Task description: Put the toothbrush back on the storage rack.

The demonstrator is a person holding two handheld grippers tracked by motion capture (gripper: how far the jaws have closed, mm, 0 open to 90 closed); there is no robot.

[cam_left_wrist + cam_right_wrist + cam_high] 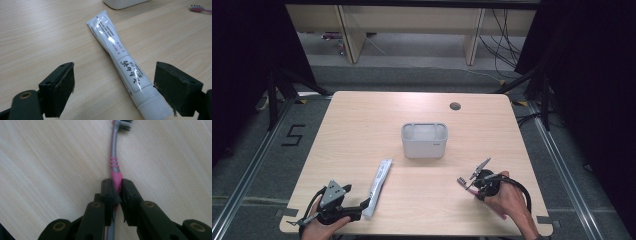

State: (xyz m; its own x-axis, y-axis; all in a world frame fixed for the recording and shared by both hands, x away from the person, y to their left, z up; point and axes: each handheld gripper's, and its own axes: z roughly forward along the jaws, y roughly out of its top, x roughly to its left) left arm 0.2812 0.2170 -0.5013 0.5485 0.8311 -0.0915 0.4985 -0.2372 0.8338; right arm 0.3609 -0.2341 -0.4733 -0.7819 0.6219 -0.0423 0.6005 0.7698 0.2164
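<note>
Right hand-held gripper (116, 192) clamped on toothbrush (114, 162) handle; left hand-held gripper (113, 87) apart around toothpaste (122, 67). Risk: the narrow handle could twist loose on lifting.

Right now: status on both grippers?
Left gripper open, fingers straddling toothpaste tube. Right gripper shut on toothbrush. White bin unobstructed.

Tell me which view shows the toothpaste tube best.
The left gripper view: the tube lies close up between the open left gripper jaws, its printed label and cap end plain. The high view shows it small, a white strip on the table by that gripper.
</note>
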